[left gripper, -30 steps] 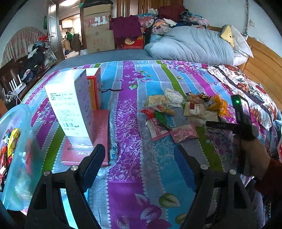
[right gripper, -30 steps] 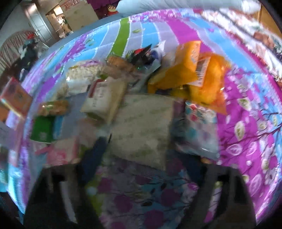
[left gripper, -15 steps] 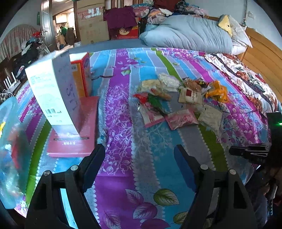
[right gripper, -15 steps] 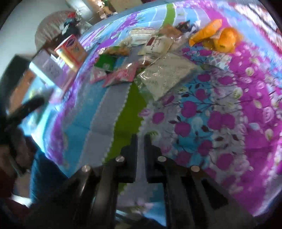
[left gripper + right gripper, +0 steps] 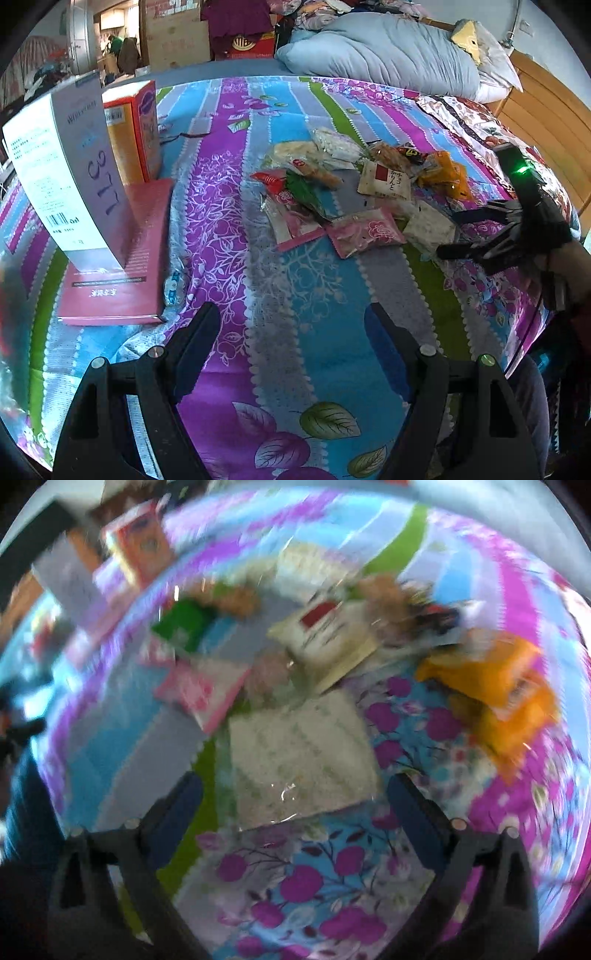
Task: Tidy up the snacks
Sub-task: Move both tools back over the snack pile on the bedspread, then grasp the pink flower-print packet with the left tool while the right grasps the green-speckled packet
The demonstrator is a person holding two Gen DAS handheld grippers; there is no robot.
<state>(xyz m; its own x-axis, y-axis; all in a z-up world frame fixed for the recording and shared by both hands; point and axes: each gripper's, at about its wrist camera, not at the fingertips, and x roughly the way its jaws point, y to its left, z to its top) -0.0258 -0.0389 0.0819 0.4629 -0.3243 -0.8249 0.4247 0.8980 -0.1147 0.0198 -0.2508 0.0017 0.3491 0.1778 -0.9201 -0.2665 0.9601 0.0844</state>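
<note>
The snack packets [image 5: 343, 192] lie scattered on the bedspread [image 5: 295, 295], right of the flat book [image 5: 122, 258]. On that book stands the tall carton [image 5: 70, 177]; the smaller box [image 5: 136, 129] stands just behind the book, beside the carton. Behind the packets, at the far end of the bed, the folded quilt [image 5: 380, 55] lies against the headboard [image 5: 546, 107]. Among the packets, the packet with Japanese lettering [image 5: 386, 181] lies behind the flowered packet [image 5: 364, 232], and the speckled packet [image 5: 299, 753] lies to that flowered packet's right.
</note>
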